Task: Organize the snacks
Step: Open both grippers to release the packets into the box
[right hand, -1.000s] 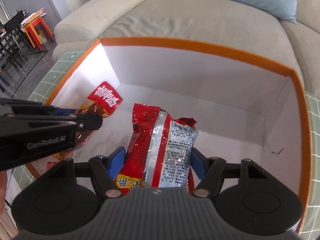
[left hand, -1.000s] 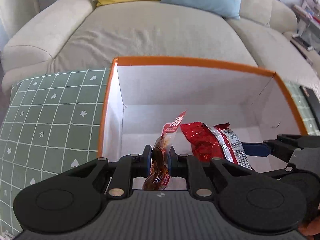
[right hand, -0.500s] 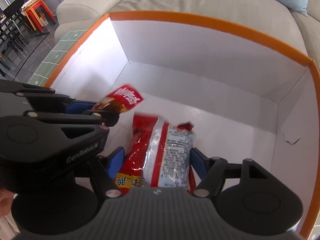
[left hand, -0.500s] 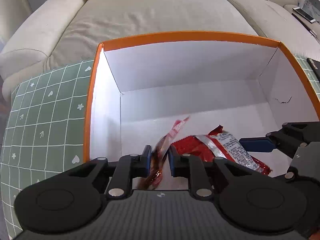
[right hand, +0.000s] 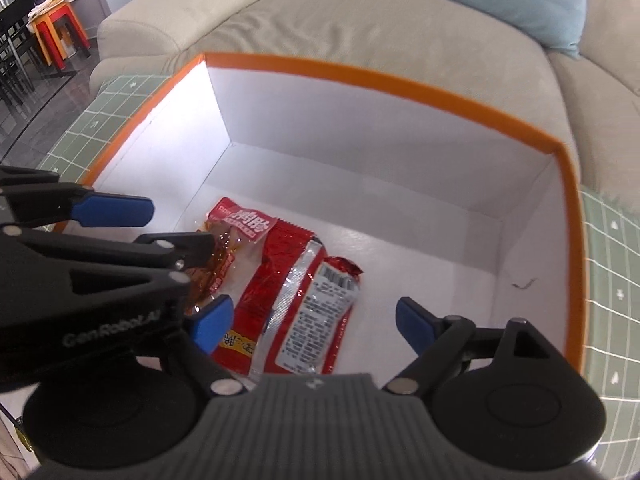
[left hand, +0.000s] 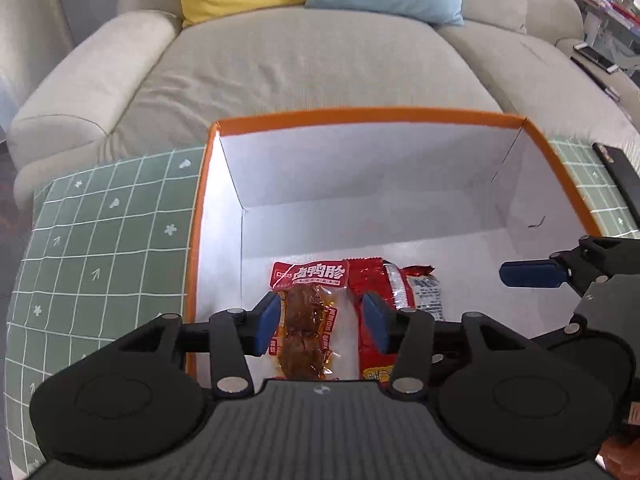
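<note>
Two snack packets are seen lying flat and side by side on the floor of the orange-rimmed box (left hand: 360,114), long axes toward its far wall, the clear red-headed packet (left hand: 306,312) below the opening left gripper (left hand: 320,324), the red foil packet (right hand: 296,300), back seam up, below the opening right gripper (right hand: 312,320), neither gripped.

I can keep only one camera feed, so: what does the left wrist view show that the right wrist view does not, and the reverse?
Only the left wrist view: a dark flat device on the green cloth right of the box.
Only the right wrist view: a red stool and dark chairs on the floor.
Both: the orange-rimmed box, clear meat packet, red snack bag, both grippers opening, sofa.
</note>
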A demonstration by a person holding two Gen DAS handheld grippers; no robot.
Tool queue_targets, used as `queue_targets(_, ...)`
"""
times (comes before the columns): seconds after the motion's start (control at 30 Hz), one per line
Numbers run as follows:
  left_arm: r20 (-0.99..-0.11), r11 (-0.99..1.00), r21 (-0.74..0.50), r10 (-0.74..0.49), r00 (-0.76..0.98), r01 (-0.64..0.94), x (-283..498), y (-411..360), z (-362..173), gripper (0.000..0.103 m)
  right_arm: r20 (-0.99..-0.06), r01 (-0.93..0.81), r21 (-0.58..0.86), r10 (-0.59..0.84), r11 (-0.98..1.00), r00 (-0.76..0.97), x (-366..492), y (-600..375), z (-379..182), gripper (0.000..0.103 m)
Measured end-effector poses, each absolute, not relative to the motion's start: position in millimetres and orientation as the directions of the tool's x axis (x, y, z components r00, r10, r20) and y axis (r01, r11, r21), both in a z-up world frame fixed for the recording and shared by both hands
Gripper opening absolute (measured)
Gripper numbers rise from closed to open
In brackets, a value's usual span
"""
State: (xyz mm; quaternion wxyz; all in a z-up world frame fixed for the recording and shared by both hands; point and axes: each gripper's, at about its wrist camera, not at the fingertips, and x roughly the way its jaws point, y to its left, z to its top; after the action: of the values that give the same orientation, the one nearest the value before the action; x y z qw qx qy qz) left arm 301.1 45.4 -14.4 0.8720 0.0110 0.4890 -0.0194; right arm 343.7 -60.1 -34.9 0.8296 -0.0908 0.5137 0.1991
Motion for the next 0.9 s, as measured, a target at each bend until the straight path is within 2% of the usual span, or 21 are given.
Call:
queue_targets(0.17, -0.820, 1.000, -0.006, -0.013, 0.572, 0.014, 280.6, 44.8, 0.2, 0.057, -0.858, -0.418, -0.010, 0.207, 0.908, 0.470, 318.0, -72.1, -20.4, 0.088)
queue_targets(0.57, -0.723, 0.999, -0.043, -0.039, 0.690, 0.010, 214.6, 41.6, 34.1, 0.058, -0.736, -0.382, -0.020, 0.245, 0.924, 0.631, 250.7, -101.1, 22.9, 0.090)
queue_targets(0.9, -0.680, 0.994, -0.083, -0.112, 0.725, 0.075, 154.5, 28.2, 27.4, 0.059, -0.638, -0.399, -0.026, 0.292, 0.917, 0.712, 168.3, -120.7, 27.8, 0.090)
